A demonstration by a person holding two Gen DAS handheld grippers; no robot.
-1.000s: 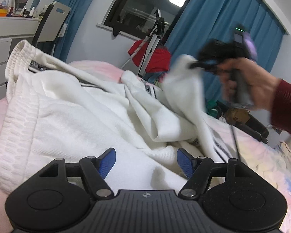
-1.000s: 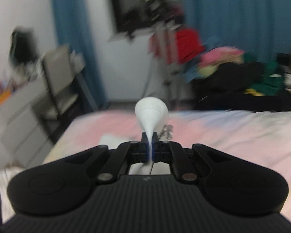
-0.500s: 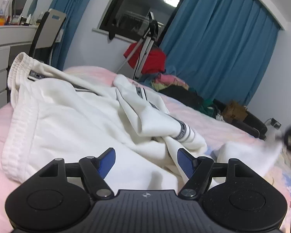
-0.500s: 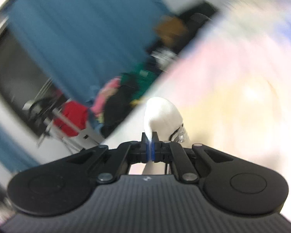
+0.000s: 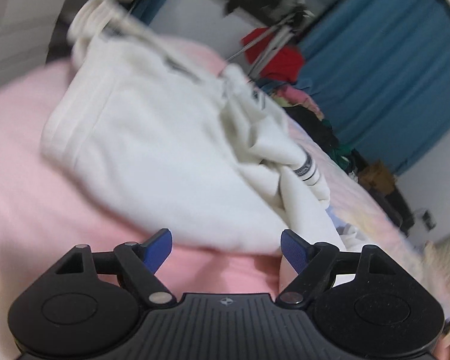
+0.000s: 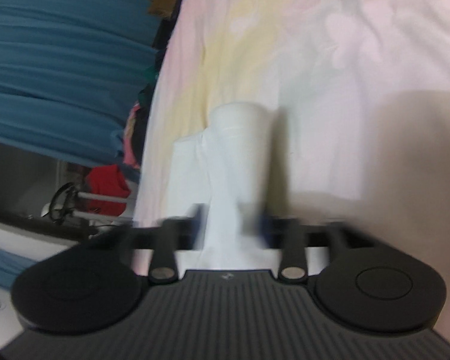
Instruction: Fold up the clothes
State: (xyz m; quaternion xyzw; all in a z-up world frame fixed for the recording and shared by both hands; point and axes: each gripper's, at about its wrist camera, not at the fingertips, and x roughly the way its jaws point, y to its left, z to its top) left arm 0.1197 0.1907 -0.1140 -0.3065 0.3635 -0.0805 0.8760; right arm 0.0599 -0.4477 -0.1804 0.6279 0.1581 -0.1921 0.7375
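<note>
A white garment [image 5: 153,150] with a ribbed hem and a striped cuff [image 5: 307,171] lies crumpled on the pink bed sheet [image 5: 30,195]. My left gripper [image 5: 226,247] is open just short of the garment's near edge, with nothing between its blue pads. In the right wrist view, a white end of the garment [image 6: 240,150] lies stretched out on the pastel sheet [image 6: 360,45]. My right gripper [image 6: 229,228] is blurred, its fingers standing apart on either side of that cloth.
Blue curtains [image 5: 375,60] hang behind the bed. A red garment [image 5: 273,57] hangs on a stand, with a pile of dark and coloured clothes [image 5: 315,120] beyond the bed's far edge. White drawers [image 5: 24,15] stand at the left. A brown box [image 5: 378,174] sits on the floor.
My right gripper swung the white end out to the right, laid it on the sheet and opened its fingers. My left gripper drew back off the garment and tilted.
</note>
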